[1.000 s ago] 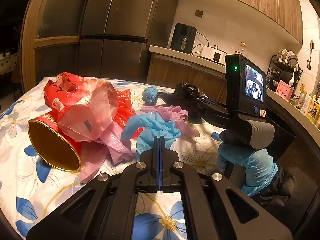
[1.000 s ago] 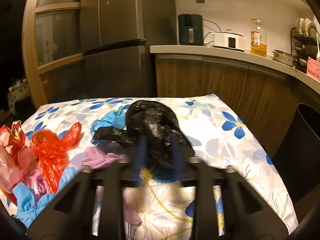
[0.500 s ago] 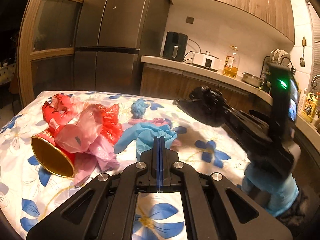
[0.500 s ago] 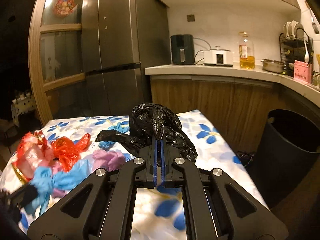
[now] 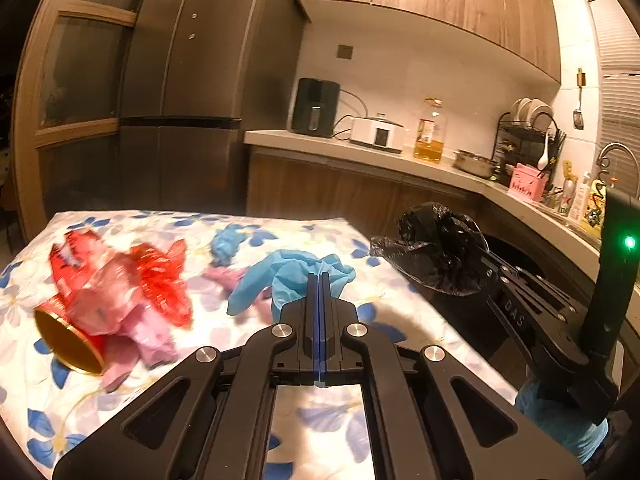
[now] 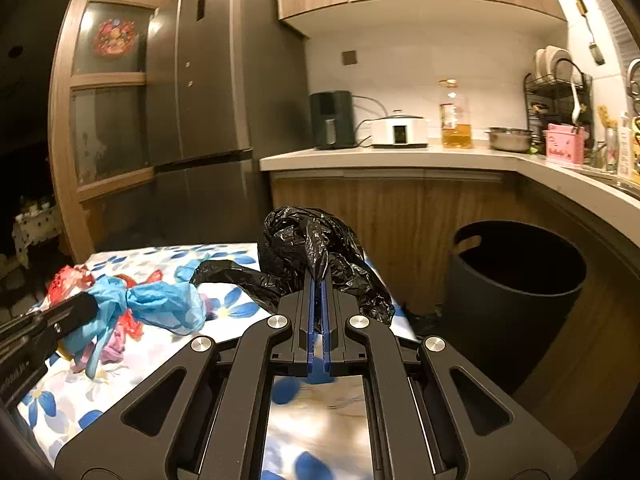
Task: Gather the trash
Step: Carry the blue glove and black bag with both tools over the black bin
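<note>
My right gripper [image 6: 319, 280] is shut on a crumpled black plastic bag [image 6: 308, 240] and holds it in the air past the table's right edge; the bag also shows in the left wrist view [image 5: 436, 252]. My left gripper [image 5: 319, 280] is shut on a light blue plastic bag [image 5: 296, 272] and holds it above the floral tablecloth [image 5: 200, 344]; it also shows in the right wrist view [image 6: 160, 300]. Red and pink plastic bags [image 5: 132, 284] and a red can with a gold inside [image 5: 66, 334] lie on the table's left.
A black round bin [image 6: 516, 292] stands on the floor right of the table, below the curved counter [image 6: 400, 158]. A small blue wad [image 5: 226, 242] and a purple scrap [image 5: 226, 278] lie mid-table. A fridge [image 5: 184, 80] stands behind.
My right gripper closed on the black bag, lifted it off the table and carried it right toward the bin. My left gripper lifted the blue bag off the table.
</note>
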The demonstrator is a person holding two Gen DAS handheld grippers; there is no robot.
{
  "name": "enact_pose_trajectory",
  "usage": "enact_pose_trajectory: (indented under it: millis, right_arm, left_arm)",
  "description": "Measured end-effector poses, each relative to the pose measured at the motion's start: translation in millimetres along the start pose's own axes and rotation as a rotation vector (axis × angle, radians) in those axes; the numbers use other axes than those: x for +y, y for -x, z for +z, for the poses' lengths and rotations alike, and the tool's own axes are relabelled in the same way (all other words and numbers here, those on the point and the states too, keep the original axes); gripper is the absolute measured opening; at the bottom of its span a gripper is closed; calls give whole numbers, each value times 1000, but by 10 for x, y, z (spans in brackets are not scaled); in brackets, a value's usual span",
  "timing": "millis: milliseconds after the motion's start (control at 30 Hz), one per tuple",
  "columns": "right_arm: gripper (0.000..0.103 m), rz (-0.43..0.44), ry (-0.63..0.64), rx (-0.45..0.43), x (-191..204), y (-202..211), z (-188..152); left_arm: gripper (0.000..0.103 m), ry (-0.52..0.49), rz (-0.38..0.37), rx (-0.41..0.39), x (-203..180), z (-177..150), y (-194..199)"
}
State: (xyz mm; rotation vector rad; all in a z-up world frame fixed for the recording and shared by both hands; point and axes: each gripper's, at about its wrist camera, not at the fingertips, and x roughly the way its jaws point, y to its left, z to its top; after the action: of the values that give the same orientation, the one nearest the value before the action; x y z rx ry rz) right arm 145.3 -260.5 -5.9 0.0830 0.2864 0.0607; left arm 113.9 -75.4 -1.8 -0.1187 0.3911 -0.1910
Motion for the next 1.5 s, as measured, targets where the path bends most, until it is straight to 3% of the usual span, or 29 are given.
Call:
enact_pose_trajectory:
  millis: [533, 967, 1200, 1500]
  right_arm:
    - [3, -152, -53, -65, -796, 202, 163]
    - [3, -294, -98, -116, -1550, 217, 327]
    - [3, -324, -113, -131, -1836, 173, 386]
    - [3, -342, -117, -97, -2068, -68, 398]
  left_arm:
    - [0, -106, -114, -30, -776, 285, -391]
    - [0, -168, -249, -45, -1575, 541, -858]
    - [0, -179, -313, -65, -1926, 563, -1111]
    - [0, -174, -357, -11, -2179, 492, -1505]
